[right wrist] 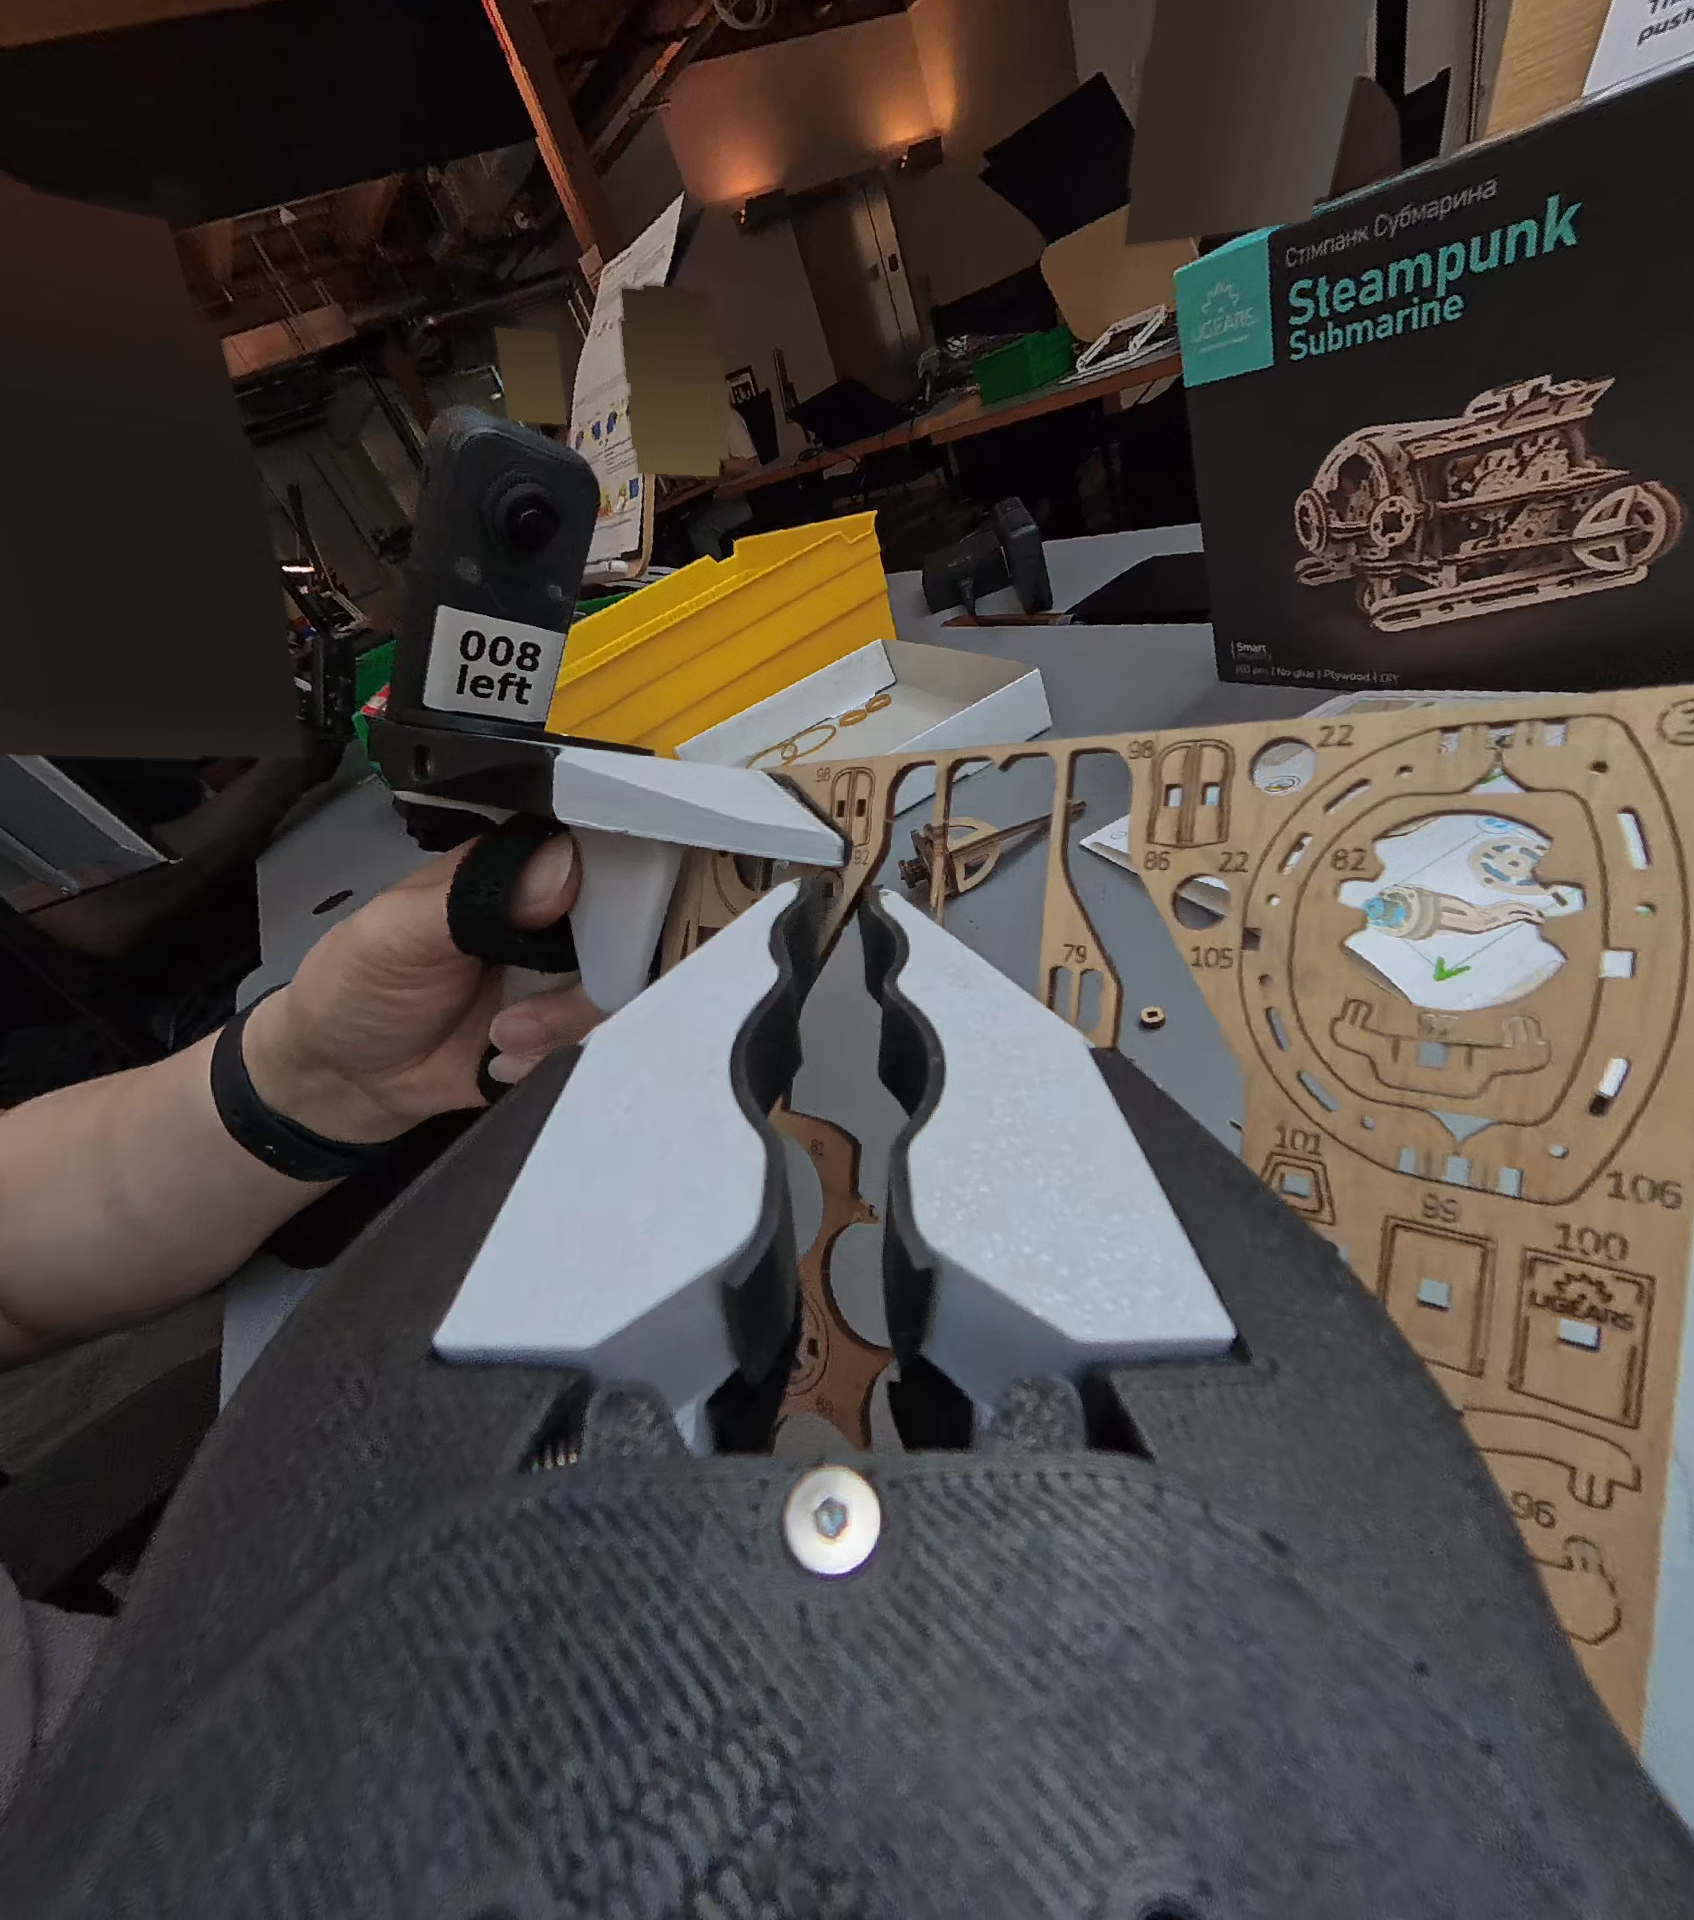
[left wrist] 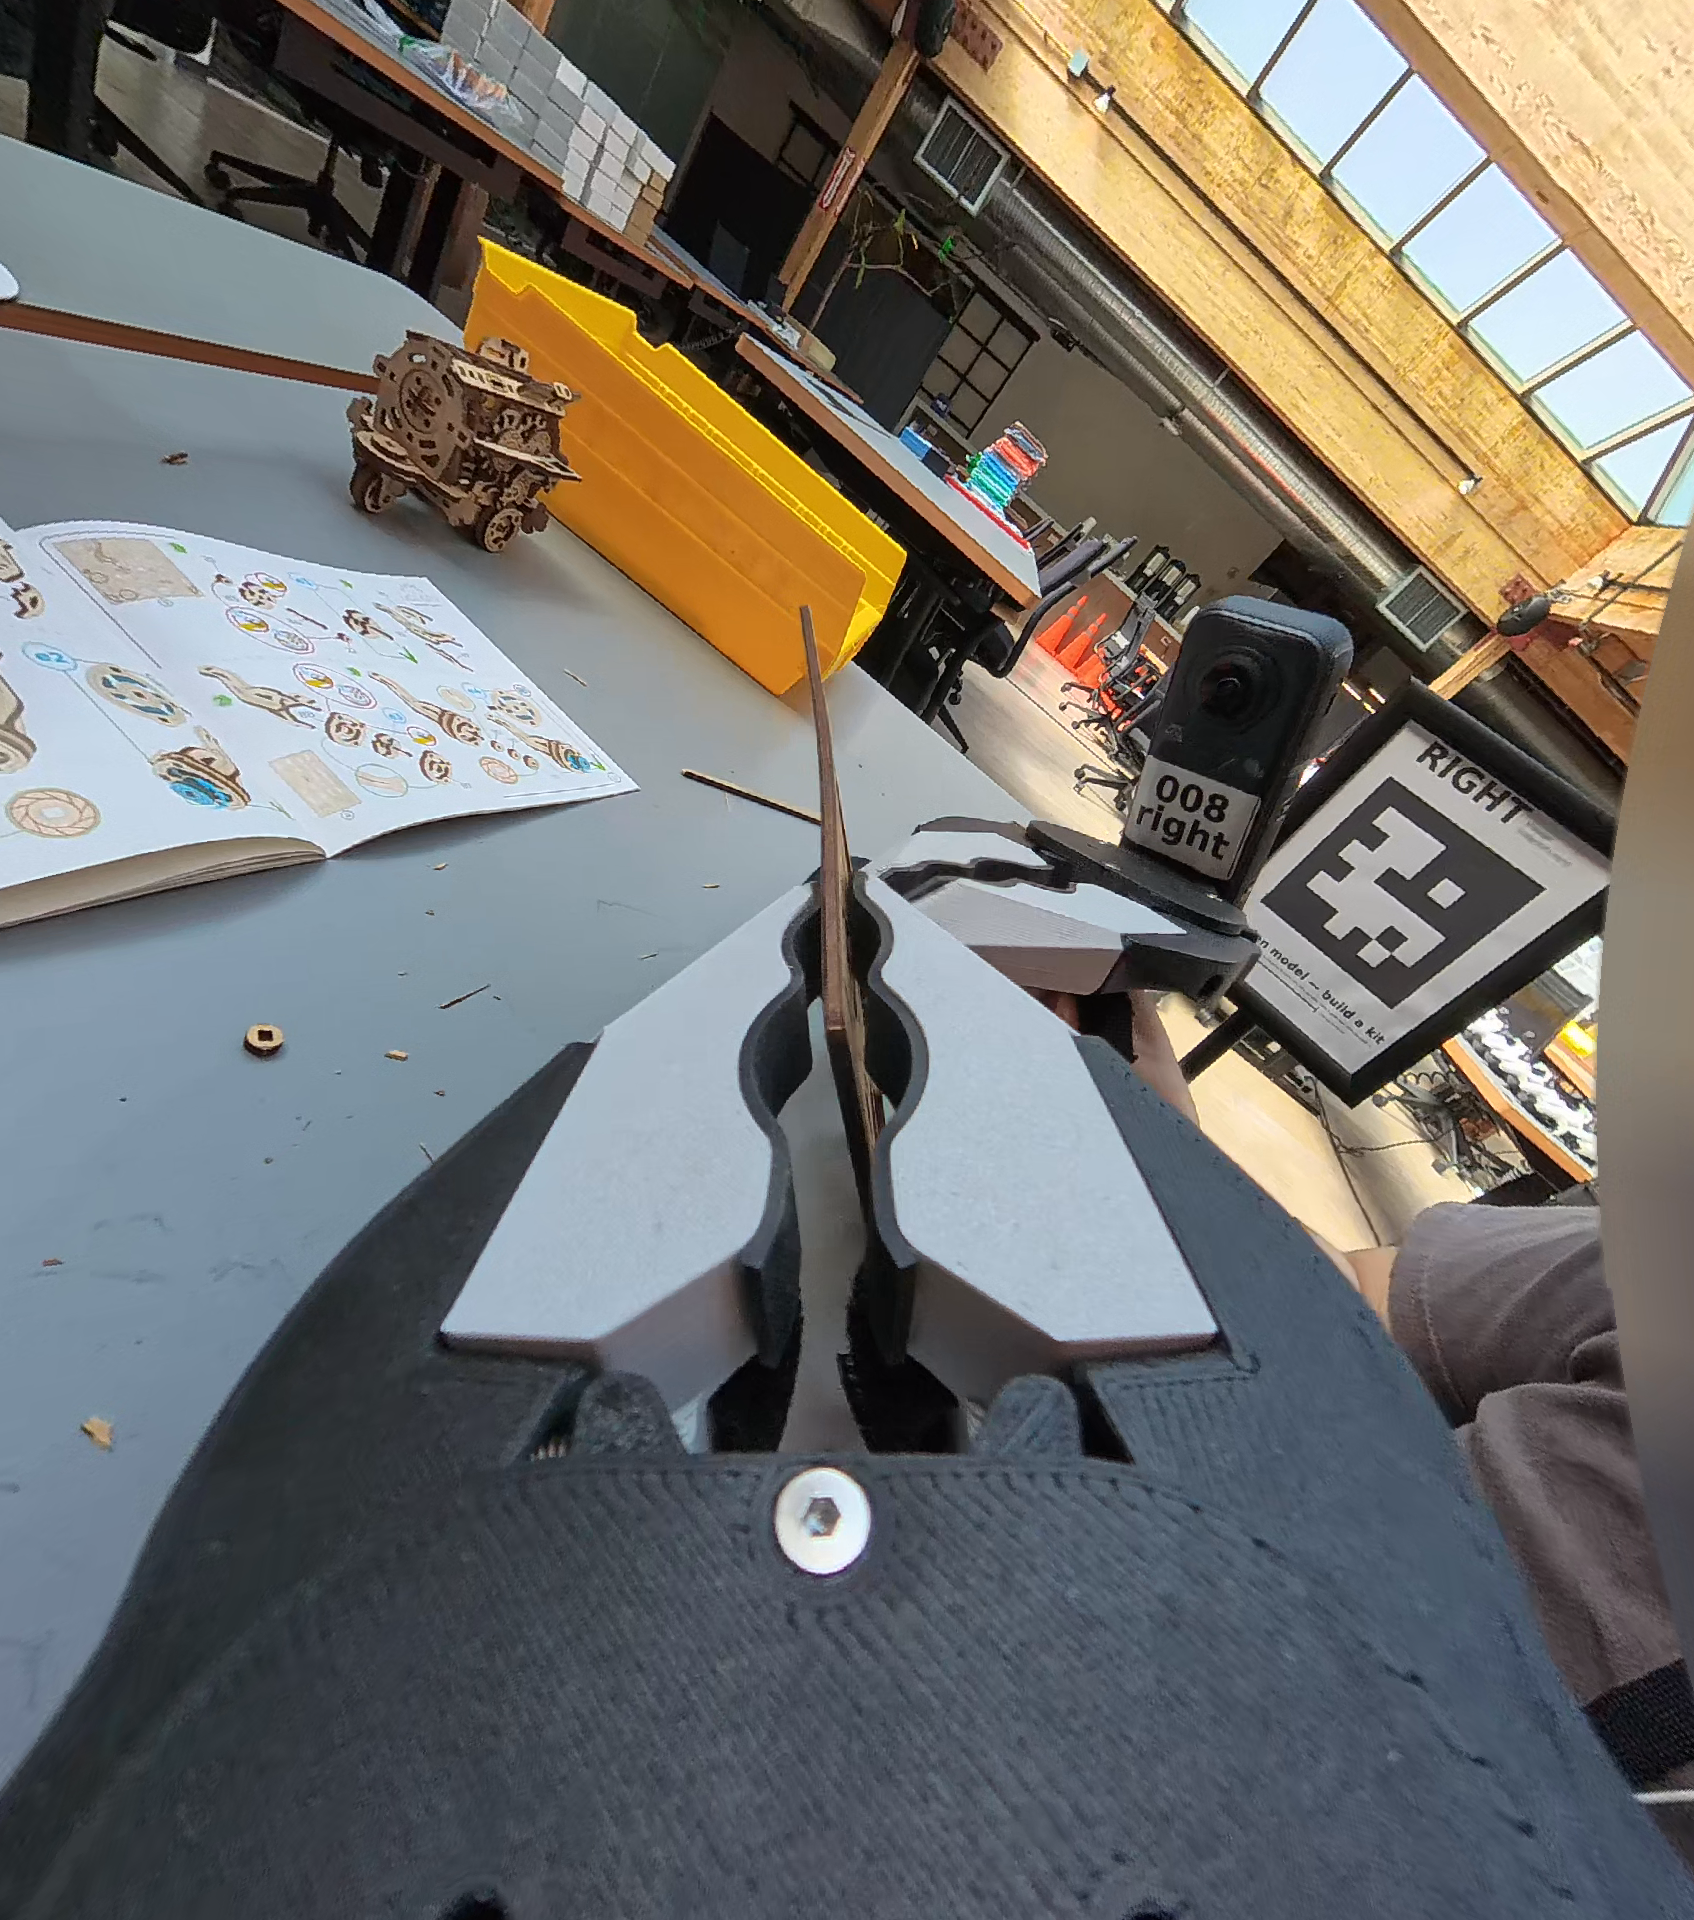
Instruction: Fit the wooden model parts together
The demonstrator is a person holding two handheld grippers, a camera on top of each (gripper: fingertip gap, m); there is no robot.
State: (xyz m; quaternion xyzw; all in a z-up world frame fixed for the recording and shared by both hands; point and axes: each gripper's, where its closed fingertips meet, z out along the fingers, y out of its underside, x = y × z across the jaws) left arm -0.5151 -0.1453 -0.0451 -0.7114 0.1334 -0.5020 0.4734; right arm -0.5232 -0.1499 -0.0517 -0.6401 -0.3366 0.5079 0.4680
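My left gripper [left wrist: 835, 883] is shut on a thin plywood parts sheet [left wrist: 827, 790], seen edge-on and held upright above the grey table [left wrist: 510, 1039]. In the right wrist view the sheet [right wrist: 1445, 1226] stands face-on with many laser-cut parts and holes, and the left gripper [right wrist: 822, 831] pinches its left edge. My right gripper [right wrist: 838, 904] is shut to a narrow slit with nothing in it, and its tips sit at the sheet's face beside the left gripper's tip. It also shows in the left wrist view [left wrist: 936, 862]. A part-built wooden model [left wrist: 464, 457] stands far off on the table.
An open instruction booklet [left wrist: 199, 707] lies left, a yellow bin [left wrist: 697, 488] behind the model. A small wooden ring [left wrist: 263, 1039], a thin stick [left wrist: 749, 795] and chips lie loose. The kit box [right wrist: 1487, 436], a white tray [right wrist: 988, 696] and a small shaft assembly [right wrist: 968, 852] stand beyond the sheet. The tips of both grippers are at nearly the same place. The part-built wooden model [left wrist: 464, 457] is about equally far from each gripper, around 35 cm.
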